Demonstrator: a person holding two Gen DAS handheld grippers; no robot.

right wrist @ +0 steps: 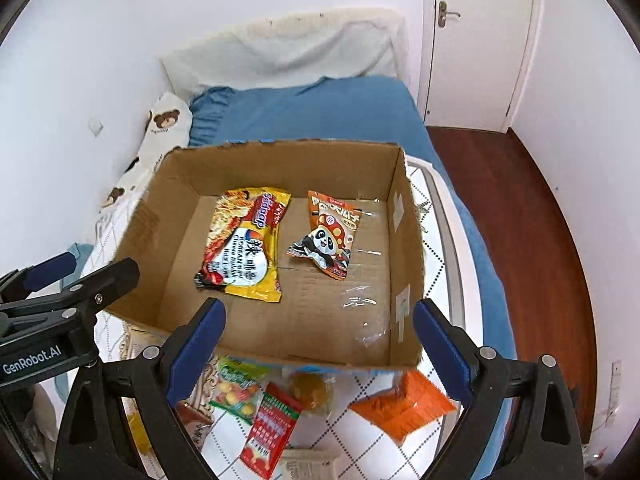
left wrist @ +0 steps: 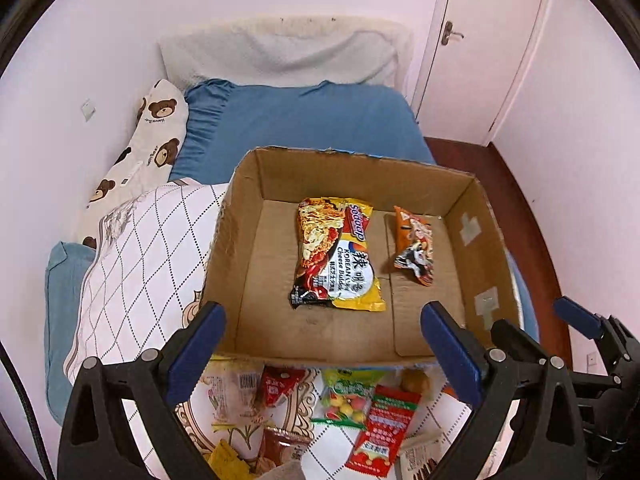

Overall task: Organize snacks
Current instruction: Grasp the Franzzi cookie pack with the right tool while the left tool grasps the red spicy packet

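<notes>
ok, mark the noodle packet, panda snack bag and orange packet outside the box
noodle packet point(right wrist: 244, 246), right wrist view, white label centre
panda snack bag point(right wrist: 326, 240), right wrist view, panda face
orange packet point(right wrist: 404, 404), right wrist view, top face

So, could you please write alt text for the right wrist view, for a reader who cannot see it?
An open cardboard box on a bed holds a yellow noodle packet and an orange panda snack bag. The open right gripper hovers at its near edge, above loose snacks on the quilt.
</notes>
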